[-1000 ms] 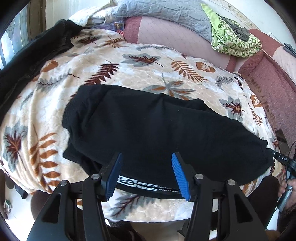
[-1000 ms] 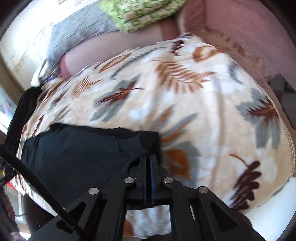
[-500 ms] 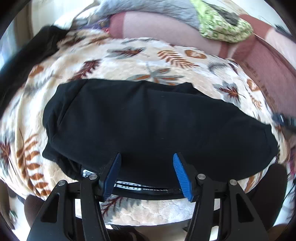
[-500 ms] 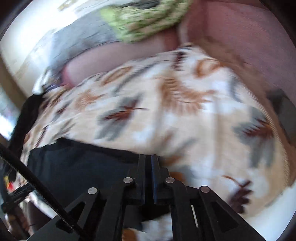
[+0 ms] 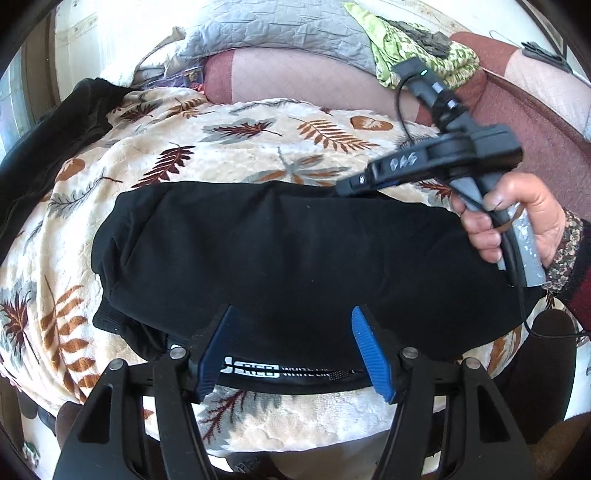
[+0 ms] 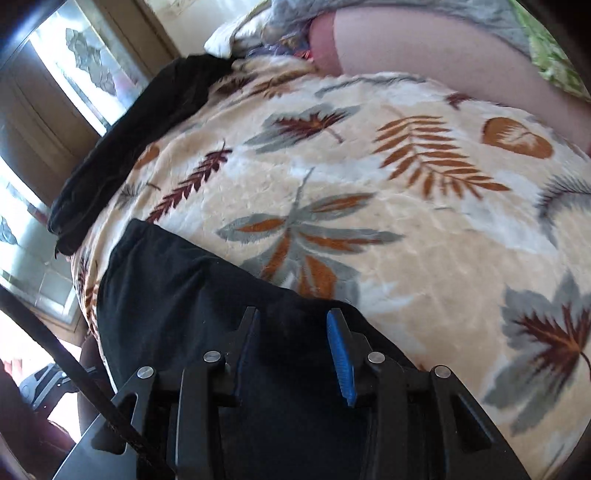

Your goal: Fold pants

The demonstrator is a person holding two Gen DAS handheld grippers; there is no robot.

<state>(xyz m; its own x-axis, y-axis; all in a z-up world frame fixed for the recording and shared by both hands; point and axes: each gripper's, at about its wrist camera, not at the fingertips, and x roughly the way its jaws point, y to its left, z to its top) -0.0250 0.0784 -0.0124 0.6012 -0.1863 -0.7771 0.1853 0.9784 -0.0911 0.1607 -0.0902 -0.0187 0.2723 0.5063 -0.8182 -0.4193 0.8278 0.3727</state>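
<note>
Pants (image 5: 295, 258) folded on blanket (image 6: 424, 221); both tongs (image 5: 291, 350) (image 6: 295, 347) spread, empty.

The pants (image 5: 295, 254), filling the middle of the left wrist view, are showing as matt black knit cloth, with ribbing along their left edge. The blanket (image 5: 229, 147) under them is looking plush and fleecy, faintly embossed. The left gripper (image 5: 295, 350) at lower centre is presenting matt black plastic arms, shiny metal rivets and ridged blue pads (image 5: 369, 354). At upper centre, a grey quilt (image 5: 280, 26) is appearing stitched and crinkled.
</note>
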